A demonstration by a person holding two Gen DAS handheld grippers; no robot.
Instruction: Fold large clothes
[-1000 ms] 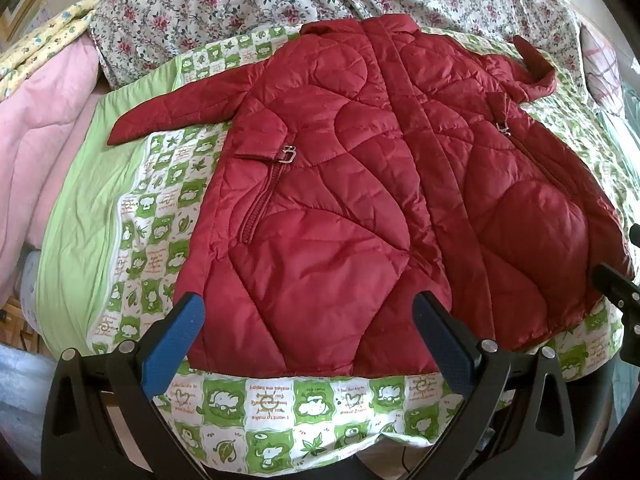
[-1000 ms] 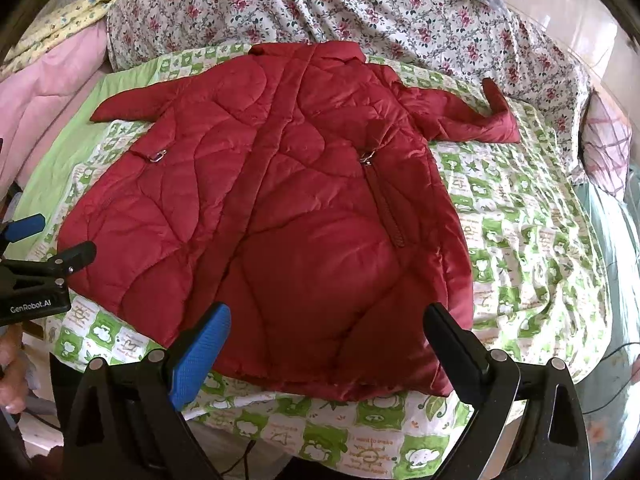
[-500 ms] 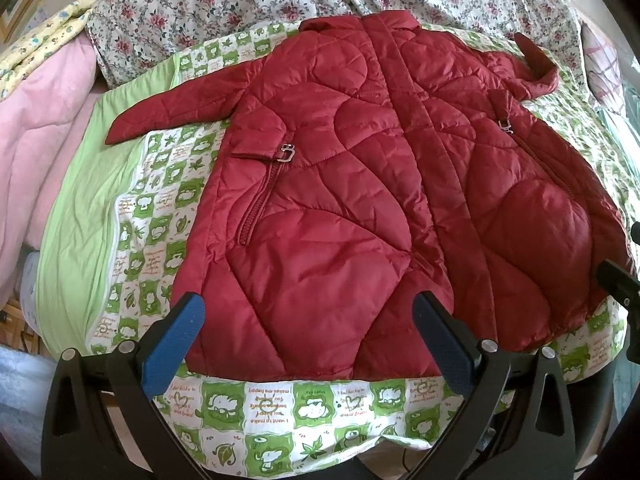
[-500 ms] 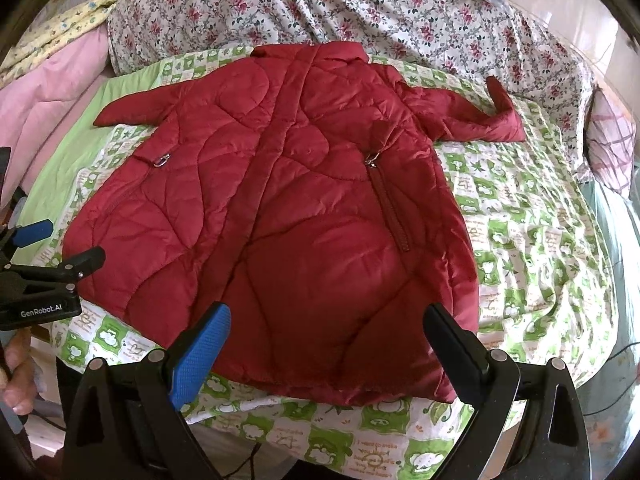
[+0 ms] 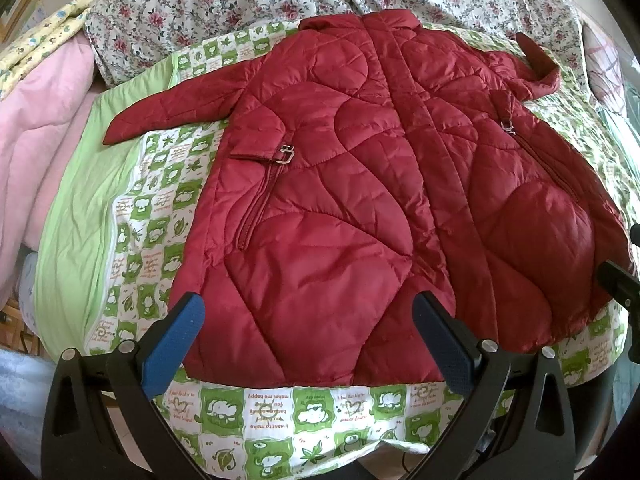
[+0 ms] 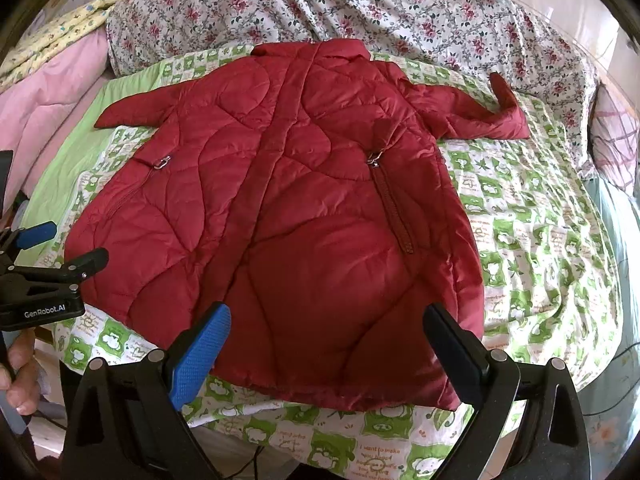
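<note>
A red quilted coat (image 5: 360, 184) lies flat and face up on a bed, collar at the far end, hem nearest me; it also shows in the right wrist view (image 6: 288, 216). Its left sleeve (image 5: 172, 108) stretches out to the left. Its right sleeve (image 6: 476, 116) is bent, cuff turned up. My left gripper (image 5: 308, 332) is open and empty, hovering over the hem's left half. My right gripper (image 6: 326, 344) is open and empty over the hem's right half. The left gripper shows from the side in the right wrist view (image 6: 48, 256).
The coat rests on a green and white patterned sheet (image 5: 280, 412) with a plain green border (image 5: 76, 208). A floral quilt (image 6: 360, 8) lies behind the collar. Pink bedding (image 5: 36, 128) is piled at the left. The bed's near edge runs just under both grippers.
Both grippers have edged slightly forward and closer to the coat's hem. The coat itself has not moved and both grippers stay open.
</note>
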